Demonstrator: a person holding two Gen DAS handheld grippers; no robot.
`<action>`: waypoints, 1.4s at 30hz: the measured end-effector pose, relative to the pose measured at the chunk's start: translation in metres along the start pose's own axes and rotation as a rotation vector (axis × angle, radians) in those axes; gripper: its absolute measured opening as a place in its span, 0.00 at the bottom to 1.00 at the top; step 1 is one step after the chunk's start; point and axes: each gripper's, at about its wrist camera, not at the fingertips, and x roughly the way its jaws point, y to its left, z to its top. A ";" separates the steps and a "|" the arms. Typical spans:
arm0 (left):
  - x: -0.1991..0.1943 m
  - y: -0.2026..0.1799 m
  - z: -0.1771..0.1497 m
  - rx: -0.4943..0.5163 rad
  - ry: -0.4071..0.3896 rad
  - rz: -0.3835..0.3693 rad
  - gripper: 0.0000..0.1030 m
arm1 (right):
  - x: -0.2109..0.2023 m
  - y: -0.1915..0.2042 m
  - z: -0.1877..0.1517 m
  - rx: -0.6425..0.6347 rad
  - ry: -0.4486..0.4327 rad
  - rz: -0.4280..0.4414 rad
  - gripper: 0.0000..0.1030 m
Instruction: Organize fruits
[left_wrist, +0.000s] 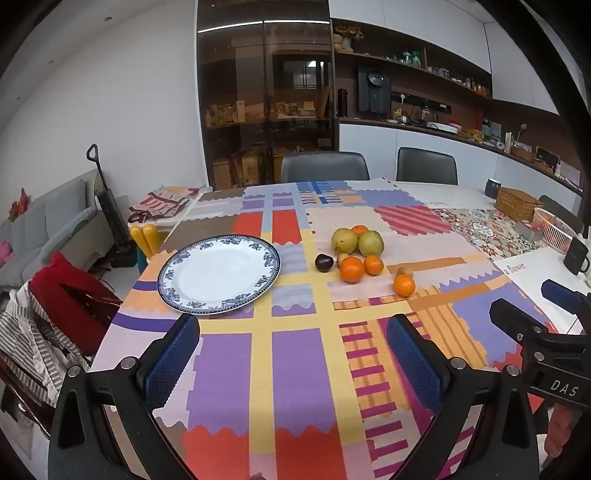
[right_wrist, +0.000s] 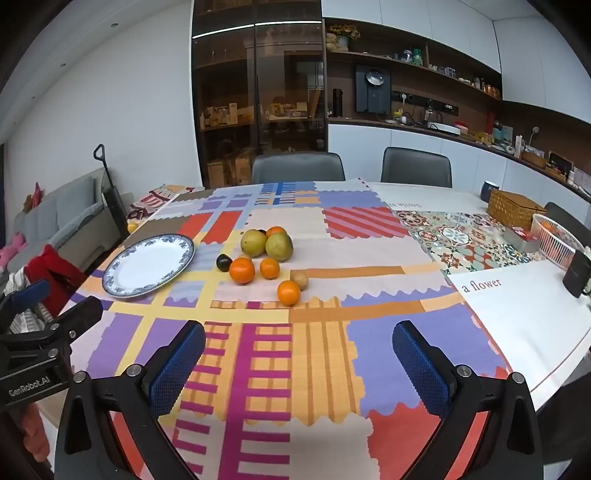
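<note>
A white plate with a blue patterned rim (left_wrist: 221, 291) (right_wrist: 122, 288) lies bare on the colourful patchwork cloth. To its right is a cluster of fruit: two green pears (left_wrist: 344, 240) (right_wrist: 253, 242), several oranges (left_wrist: 351, 269) (right_wrist: 242, 270), a dark plum (left_wrist: 324, 263) (right_wrist: 223, 263) and a brown kiwi (left_wrist: 405, 271) (right_wrist: 300, 279). My left gripper (left_wrist: 293, 352) hovers open over the cloth's near part, well short of the plate and fruit. Over the near cloth to the right my right gripper (right_wrist: 299, 354) is open too, with nothing between its blue pads.
A wicker basket (right_wrist: 513, 208), a white wire basket (right_wrist: 557, 240) and a black mug (right_wrist: 578, 273) stand at the table's right side. Two grey chairs (right_wrist: 299, 166) stand behind the table. A chair with red and striped clothes (left_wrist: 66, 295) is at the left edge.
</note>
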 end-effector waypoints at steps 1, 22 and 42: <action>0.000 0.000 0.000 0.006 -0.003 0.004 1.00 | 0.000 0.000 0.000 0.007 -0.002 0.003 0.99; -0.003 -0.001 0.003 0.000 -0.011 0.005 1.00 | -0.002 0.002 0.002 -0.008 -0.023 -0.005 0.99; -0.005 -0.001 0.003 -0.001 -0.019 0.003 1.00 | -0.002 0.000 0.001 -0.003 -0.022 -0.002 0.99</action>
